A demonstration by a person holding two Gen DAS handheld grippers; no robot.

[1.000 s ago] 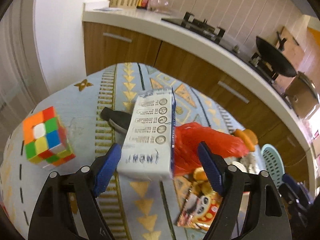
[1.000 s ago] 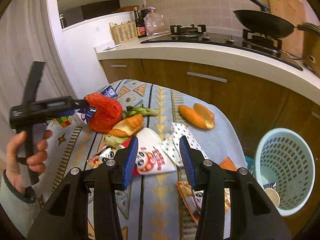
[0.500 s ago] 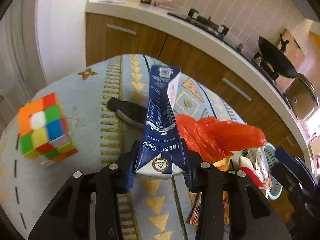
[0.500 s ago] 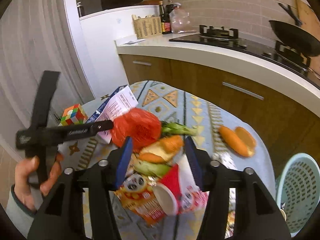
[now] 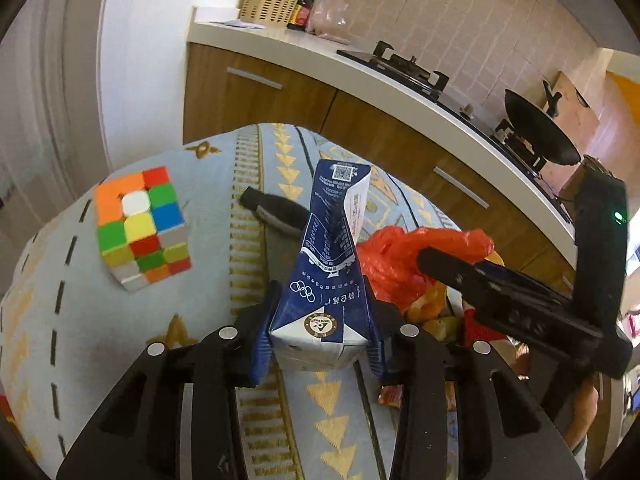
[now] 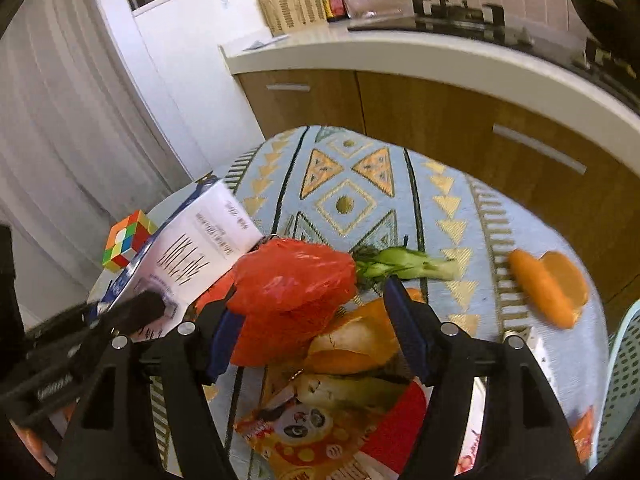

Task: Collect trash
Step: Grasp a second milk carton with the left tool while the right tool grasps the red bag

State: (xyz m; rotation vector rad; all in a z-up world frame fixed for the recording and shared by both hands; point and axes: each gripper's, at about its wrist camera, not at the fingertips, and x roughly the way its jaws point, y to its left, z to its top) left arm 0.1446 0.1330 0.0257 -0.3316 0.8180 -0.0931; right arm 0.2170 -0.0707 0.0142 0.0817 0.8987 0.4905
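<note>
Left wrist view shows the milk carton (image 5: 326,280) pinched at its base between the blue pads of the left gripper (image 5: 320,344), its folded top leaning away over the patterned tablecloth (image 5: 80,320). It is thin coated card, already creased and squashed to a wedge, so the pads could crush it further or let it swivel out during the carry to the bin. In the right wrist view the right gripper (image 6: 312,328) has just been opening and stands spread astride the red plastic bag (image 6: 292,292), pads seemingly not yet pressing it, though blur makes that hard to judge. That bag is slick, crinkled film, and closing on a loose fold may lift only a corner or drag along the bread roll (image 6: 352,340) and glossy snack wrapper (image 6: 328,432) beside it. The grippers work close together and could knock one another. A leafy green stalk (image 6: 404,266) and orange buns (image 6: 548,288) lie farther out, the perforated pale basket (image 6: 624,380) at the table's edge, and a hard plastic puzzle cube (image 5: 140,228) sits apart.
</note>
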